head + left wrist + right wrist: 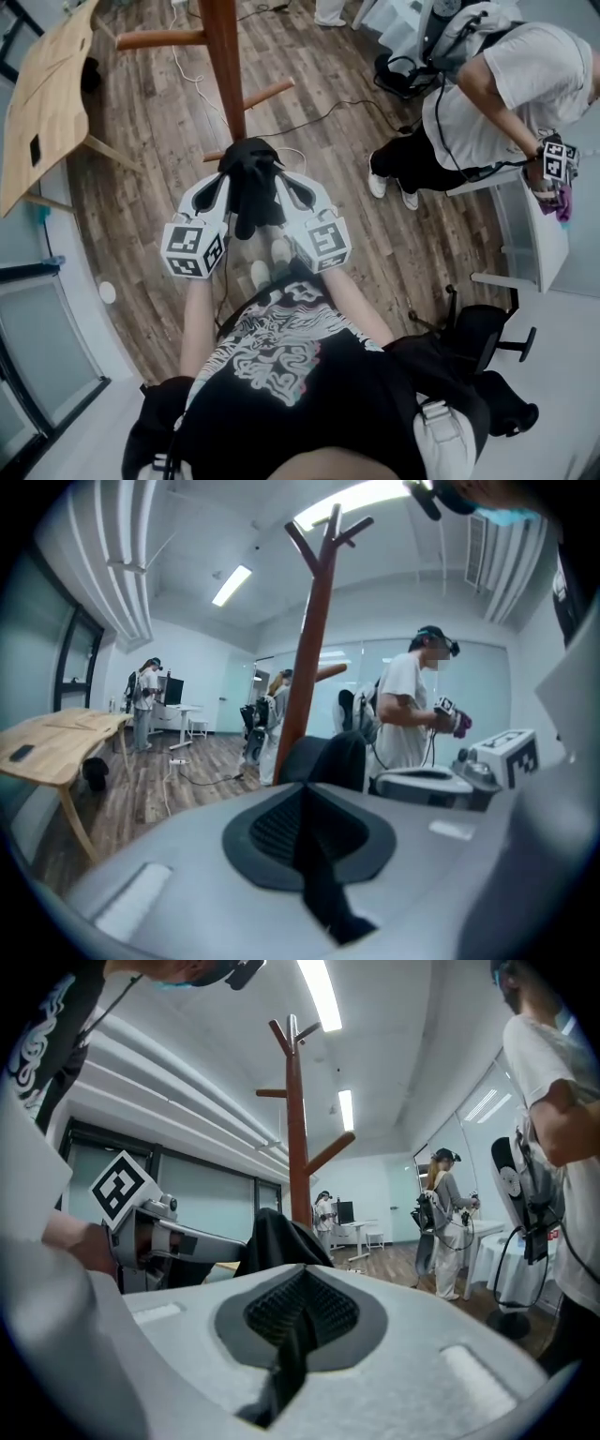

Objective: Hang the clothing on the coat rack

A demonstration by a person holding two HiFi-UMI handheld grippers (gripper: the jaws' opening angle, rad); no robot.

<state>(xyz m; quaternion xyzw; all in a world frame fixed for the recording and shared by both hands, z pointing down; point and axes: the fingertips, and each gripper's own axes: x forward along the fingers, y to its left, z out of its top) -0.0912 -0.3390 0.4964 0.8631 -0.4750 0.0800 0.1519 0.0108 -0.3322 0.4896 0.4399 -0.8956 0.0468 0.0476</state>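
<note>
A black piece of clothing (251,183) hangs bunched between my two grippers, just in front of the brown wooden coat rack (223,56). My left gripper (225,184) is shut on its left side, and a strip of the black cloth (317,874) is pinched between the jaws. My right gripper (281,186) is shut on the other side, with dark cloth (281,1372) caught in its jaws. In both gripper views the clothing (323,759) (274,1237) bulges just beyond the jaws. The rack's pole (309,649) (298,1119) rises close behind it with its pegs higher up.
A light wooden table (42,94) stands at the left. A person in a white shirt (506,94) bends over a white desk (539,244) at the right. A black office chair (483,337) is near my right side. Cables (309,117) lie on the wood floor.
</note>
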